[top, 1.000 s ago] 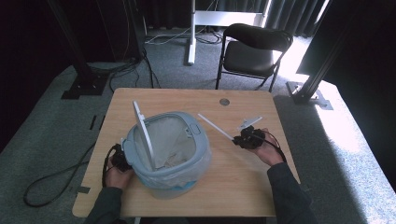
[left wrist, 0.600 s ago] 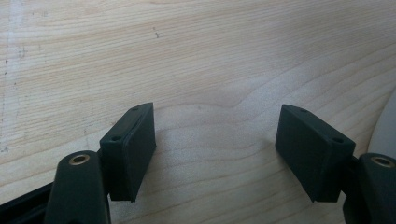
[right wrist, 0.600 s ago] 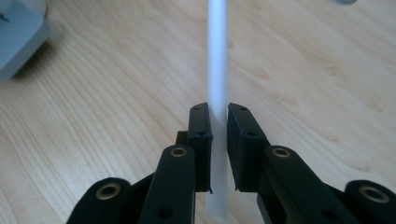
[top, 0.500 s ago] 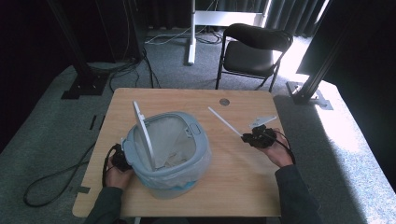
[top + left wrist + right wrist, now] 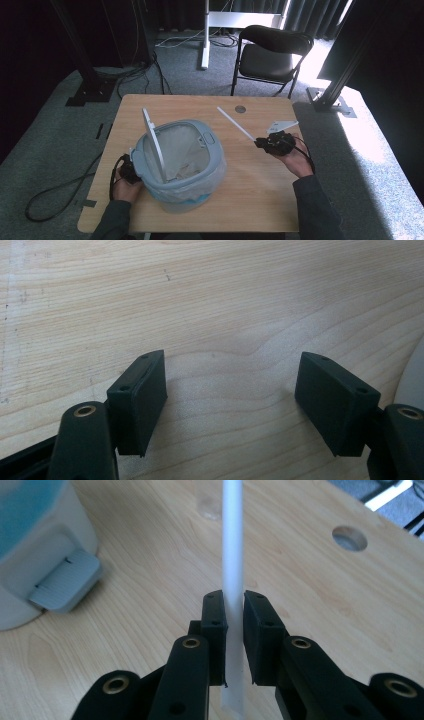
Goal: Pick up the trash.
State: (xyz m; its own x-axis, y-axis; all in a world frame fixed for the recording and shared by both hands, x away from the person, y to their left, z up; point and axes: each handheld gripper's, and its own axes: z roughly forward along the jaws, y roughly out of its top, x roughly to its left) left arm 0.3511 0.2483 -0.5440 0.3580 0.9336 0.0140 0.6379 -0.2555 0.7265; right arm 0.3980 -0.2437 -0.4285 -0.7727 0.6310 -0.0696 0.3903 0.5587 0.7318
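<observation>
Now | right tongs (image 5: 234,625) pinch flat white plastic strip (image 5: 233,545) | left tongs (image 5: 232,400) spread over grained wood table (image 5: 210,300)

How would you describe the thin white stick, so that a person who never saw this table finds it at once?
Start at the wooden table and find the big pale blue bin on its left half. To the bin's right, the right gripper clamps a thin white stick that slants toward the far edge. It is the one long, straight white piece standing apart from the bin.

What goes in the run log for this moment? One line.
right tongs: shut on white stick | left tongs: open, empty | bin: lid up, lined
</observation>
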